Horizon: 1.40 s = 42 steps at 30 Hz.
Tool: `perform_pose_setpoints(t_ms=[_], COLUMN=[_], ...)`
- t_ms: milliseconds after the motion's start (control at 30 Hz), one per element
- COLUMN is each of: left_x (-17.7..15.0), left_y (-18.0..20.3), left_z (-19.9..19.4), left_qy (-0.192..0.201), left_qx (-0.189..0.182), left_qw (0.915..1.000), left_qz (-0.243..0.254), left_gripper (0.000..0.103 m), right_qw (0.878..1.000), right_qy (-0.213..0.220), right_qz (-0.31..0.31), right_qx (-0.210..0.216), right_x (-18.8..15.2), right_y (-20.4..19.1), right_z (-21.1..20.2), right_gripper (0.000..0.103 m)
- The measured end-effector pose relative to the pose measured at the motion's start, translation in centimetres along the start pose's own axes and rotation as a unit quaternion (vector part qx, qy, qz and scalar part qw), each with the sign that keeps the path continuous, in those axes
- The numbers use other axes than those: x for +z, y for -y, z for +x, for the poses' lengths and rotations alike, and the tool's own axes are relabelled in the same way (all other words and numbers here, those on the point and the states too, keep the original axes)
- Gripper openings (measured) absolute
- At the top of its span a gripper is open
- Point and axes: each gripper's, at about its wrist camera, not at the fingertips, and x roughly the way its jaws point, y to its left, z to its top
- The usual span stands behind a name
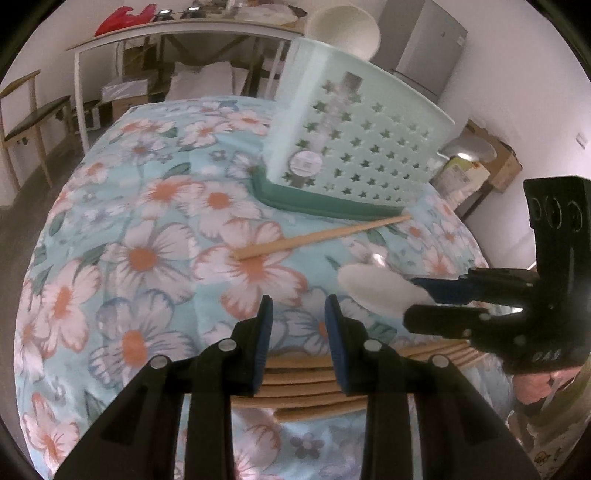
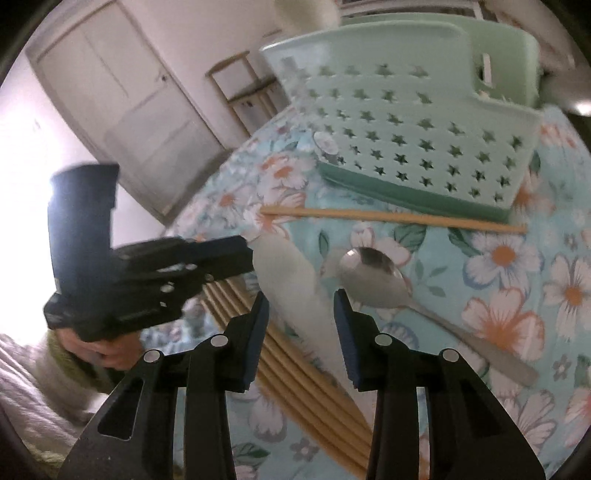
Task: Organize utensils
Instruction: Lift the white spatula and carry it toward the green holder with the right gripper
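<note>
A mint-green utensil basket [image 1: 354, 147] with star holes stands on a darker green tray on the floral tablecloth; it also shows in the right wrist view [image 2: 413, 140]. One wooden chopstick [image 1: 321, 234] lies in front of it, also in the right wrist view [image 2: 391, 216]. A bundle of chopsticks [image 1: 306, 387] lies under my left gripper [image 1: 299, 310], which is open. A white spoon [image 2: 295, 291] lies between the fingers of my open right gripper [image 2: 301, 306]; the same spoon shows in the left wrist view [image 1: 376, 291]. A metal spoon [image 2: 388, 280] lies to its right.
The chopstick bundle [image 2: 295, 376] runs beneath the white spoon. Behind the table are a white desk [image 1: 177, 33], a wooden chair [image 1: 29, 118], boxes [image 1: 480, 166] and a white door [image 2: 122, 99].
</note>
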Motion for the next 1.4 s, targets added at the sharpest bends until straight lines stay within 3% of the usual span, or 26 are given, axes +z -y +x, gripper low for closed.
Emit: perform_pose_setpoints(t_ms=[233,367,467,600,700,867,1000,1133,1333,1400], left_x=[0.2,0.1,0.2,0.9,1.8,3.4,3.9,3.9,3.7,3.8], left_y=[-1.0,-1.6,-1.8,-1.3,-0.1,2.1,2.4,1.3,1.5,1.9], left_z=[-0.6,-0.8,-0.9,-0.9,-0.2,3.6,6.1,7.4,7.9,7.6], left_qy=[0.011,0.012,0.016,0.02,0.012,-0.044,-0.077,-0.092,-0.095,-0.088], left_qx=[0.012,0.016,0.012,-0.009,-0.047,-0.114,-0.11,-0.132,-0.131,-0.125], left_qw=[0.9997,0.9994,0.9992,0.9991,0.9982,0.9909,0.9873,0.9767,0.975,0.9769], left_qz=[-0.021,-0.028,-0.034,-0.037,-0.034,-0.055,-0.084,-0.142,-0.152,-0.149], left_gripper=[0.028,0.028,0.028,0.028,0.028,0.028,0.028,0.027,0.002,0.001], right_qw=[0.997,0.994,0.992,0.988,0.986,0.976,0.97,0.968,0.964,0.961], right_qy=[-0.004,-0.002,0.025,0.082,0.127,0.192,0.216,0.222,0.24,0.254], right_qz=[-0.054,-0.068,-0.07,-0.051,-0.009,0.063,0.087,0.095,0.099,0.097], right_qx=[-0.058,-0.088,-0.105,-0.117,-0.109,-0.08,-0.076,-0.066,-0.06,-0.056], right_x=[1.0,1.5,1.9,2.0,1.8,0.8,0.1,-0.4,-0.2,0.0], right_y=[-1.6,-2.5,-2.8,-1.7,0.2,3.3,4.1,4.6,4.9,4.8], right_z=[1.4,2.5,2.0,-2.4,-5.9,-10.1,-11.2,-11.7,-11.8,-12.5], right_gripper=[0.028,0.007,0.005,0.005,0.005,0.005,0.005,0.005,0.005,0.005])
